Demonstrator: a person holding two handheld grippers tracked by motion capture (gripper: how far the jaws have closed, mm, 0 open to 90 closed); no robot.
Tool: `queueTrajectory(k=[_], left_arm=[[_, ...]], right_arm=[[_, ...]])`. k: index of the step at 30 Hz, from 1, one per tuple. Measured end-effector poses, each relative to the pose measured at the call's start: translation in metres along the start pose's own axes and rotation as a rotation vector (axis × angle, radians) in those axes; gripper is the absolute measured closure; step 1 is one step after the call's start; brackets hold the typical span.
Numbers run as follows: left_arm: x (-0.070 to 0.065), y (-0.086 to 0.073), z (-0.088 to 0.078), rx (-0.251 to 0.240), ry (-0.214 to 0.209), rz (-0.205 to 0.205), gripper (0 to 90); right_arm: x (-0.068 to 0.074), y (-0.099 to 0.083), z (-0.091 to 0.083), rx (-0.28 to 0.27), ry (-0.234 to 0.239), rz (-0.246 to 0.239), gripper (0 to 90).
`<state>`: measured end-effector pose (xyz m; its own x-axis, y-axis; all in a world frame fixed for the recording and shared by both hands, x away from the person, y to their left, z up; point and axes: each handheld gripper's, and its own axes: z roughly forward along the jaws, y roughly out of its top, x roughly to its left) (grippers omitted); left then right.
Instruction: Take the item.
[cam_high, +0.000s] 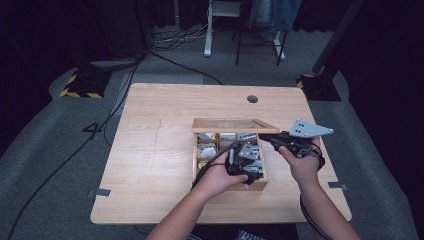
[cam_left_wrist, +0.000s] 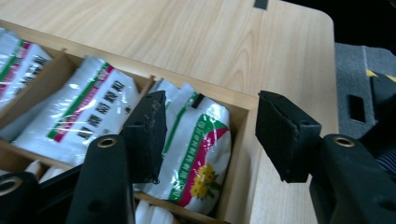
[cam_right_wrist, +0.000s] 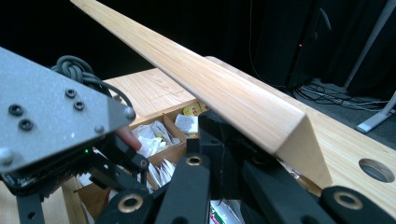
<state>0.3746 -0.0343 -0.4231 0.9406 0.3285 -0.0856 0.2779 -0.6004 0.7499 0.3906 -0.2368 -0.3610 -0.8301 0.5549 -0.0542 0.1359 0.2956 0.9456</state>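
Wooden compartment box (cam_high: 260, 184) on a pale, wood-grained desk (cam_high: 150, 150), taken here as the landmark. In the high view, going left to right: the left gripper (cam_high: 242, 167) hangs over the box's near compartments, and the right gripper (cam_high: 280, 138), topped by a grey three-cornered plate, sits at the box's right rim and holds up the hinged lid (cam_high: 235, 125) above the far edge.

The left gripper view shows what the high view blurs: glossy white sachets (cam_left_wrist: 198, 154) with green and magenta bands and a yellow flower print, packed between thin wooden dividers. The left gripper (cam_left_wrist: 210, 135) stands about half open; one black, foam-faced finger (cam_left_wrist: 149, 135) is inside the box beside a sachet, the other (cam_left_wrist: 285, 135) beyond the box's side wall, and nothing is gripped.

The right gripper view shows the lid (cam_right_wrist: 224, 98) as a smooth light-wood frame edge running diagonally away, clamped at its near corner by the closed fingers of the right gripper (cam_right_wrist: 243, 163).
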Motion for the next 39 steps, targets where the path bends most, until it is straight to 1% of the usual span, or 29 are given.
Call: queueTrajectory(k=[2, 3, 4, 6, 8, 11, 12, 13, 17, 18, 19, 20, 21, 22, 24, 25, 27, 28, 30, 31, 32, 33, 34, 35, 36, 37, 38, 39], left_arm=[[0.0, 0.0, 0.002, 0.004, 0.002, 0.001, 44.8], [0.002, -0.001, 0.004, 0.018, 0.016, 0.003, 44.8], [0.003, -0.002, 0.005, 0.018, 0.02, 0.002, 45.1], [0.004, -0.002, 0.005, 0.021, 0.015, 0.002, 45.6], [0.004, -0.002, 0.007, 0.028, -0.002, -0.015, 45.9], [0.005, -0.003, 0.007, 0.04, -0.005, -0.023, 47.1], [0.005, -0.003, 0.007, 0.04, -0.005, -0.023, 47.1], [0.006, -0.003, 0.008, 0.038, -0.01, -0.036, 47.1], [0.007, -0.003, 0.008, 0.037, -0.012, -0.049, 47.2], [0.008, -0.003, 0.008, 0.038, -0.022, -0.059, 48.0], [0.008, -0.003, 0.007, 0.049, -0.034, -0.069, 48.3], [0.008, -0.003, 0.007, 0.049, -0.034, -0.069, 48.3], [0.007, -0.003, 0.007, 0.05, -0.034, -0.054, 48.3], [0.007, -0.003, 0.007, 0.05, -0.034, -0.054, 48.5], [0.006, -0.002, 0.004, 0.063, -0.014, -0.034, 52.4], [0.006, -0.002, 0.003, 0.064, -0.001, -0.028, 56.4], [0.008, -0.001, 0.0, 0.065, -0.003, -0.033, 63.9], [0.008, -0.001, -0.001, 0.061, -0.012, -0.038, 66.1], [0.009, -0.002, -0.002, 0.051, -0.056, -0.053, 70.1], [0.008, -0.002, -0.002, 0.054, -0.068, -0.049, 70.4], [0.008, -0.002, -0.001, 0.064, -0.066, -0.043, 70.5], [0.007, -0.002, 0.0, 0.078, -0.06, -0.041, 70.4], [0.007, -0.002, 0.0, 0.078, -0.06, -0.041, 69.9], [0.007, -0.003, 0.003, 0.095, -0.03, -0.038, 69.9], [0.007, -0.003, 0.003, 0.095, -0.03, -0.038, 69.9], [0.009, -0.003, 0.006, 0.109, -0.024, -0.043, 69.9], [0.009, -0.003, 0.006, 0.109, -0.024, -0.043, 70.2], [0.01, -0.004, 0.01, 0.118, -0.033, -0.049, 71.1]], right_arm=[[0.0, 0.0, 0.0, 0.0, 0.0, 0.002, 90.0], [0.0, 0.0, 0.0, 0.0, 0.001, 0.003, 90.0], [0.0, 0.0, 0.0, 0.0, 0.002, 0.002, 90.0], [0.0, 0.0, 0.0, 0.0, 0.001, 0.001, 90.0], [0.0, 0.0, 0.0, 0.0, 0.002, 0.001, 90.0], [0.0, 0.0, 0.0, 0.0, 0.003, 0.001, 90.0], [0.0, 0.0, 0.0, 0.0, 0.004, 0.001, 90.0], [0.0, 0.0, 0.0, 0.0, 0.004, 0.002, 90.0], [0.0, 0.0, 0.0, 0.0, 0.004, 0.002, 90.0], [0.0, 0.0, 0.0, 0.0, 0.005, 0.002, 90.0], [0.0, 0.0, 0.0, 0.0, 0.005, 0.002, 90.0], [0.0, 0.0, 0.0, -0.001, 0.006, 0.003, 90.0], [0.0, 0.0, 0.0, -0.001, 0.007, 0.003, 90.0], [0.0, 0.0, 0.0, -0.001, 0.007, 0.003, 90.0], [0.0, 0.0, 0.0, -0.002, 0.006, 0.003, 90.0], [0.0, 0.0, 0.0, -0.002, 0.006, 0.003, 90.0], [0.0, 0.0, 0.0, 0.0, 0.006, 0.001, 90.0], [0.0, 0.0, 0.0, 0.0, 0.006, 0.0, 90.0], [0.0, 0.0, 0.0, 0.0, 0.006, 0.0, 90.0], [0.0, 0.0, 0.0, -0.001, 0.006, 0.0, 90.0], [0.0, 0.0, 0.0, -0.001, 0.006, 0.001, 90.0], [0.0, 0.0, 0.0, -0.001, 0.005, 0.001, 90.0], [0.0, 0.0, 0.001, -0.003, 0.006, 0.003, 90.0], [0.0, 0.0, 0.001, -0.001, 0.005, 0.003, 90.0], [0.0, -0.001, 0.001, 0.001, 0.005, 0.002, 90.0], [0.0, -0.001, 0.001, 0.003, 0.002, 0.001, 90.0], [0.0, -0.001, 0.001, 0.003, 0.004, 0.001, 90.0], [0.0, -0.001, 0.001, 0.003, 0.004, 0.001, 90.0]])
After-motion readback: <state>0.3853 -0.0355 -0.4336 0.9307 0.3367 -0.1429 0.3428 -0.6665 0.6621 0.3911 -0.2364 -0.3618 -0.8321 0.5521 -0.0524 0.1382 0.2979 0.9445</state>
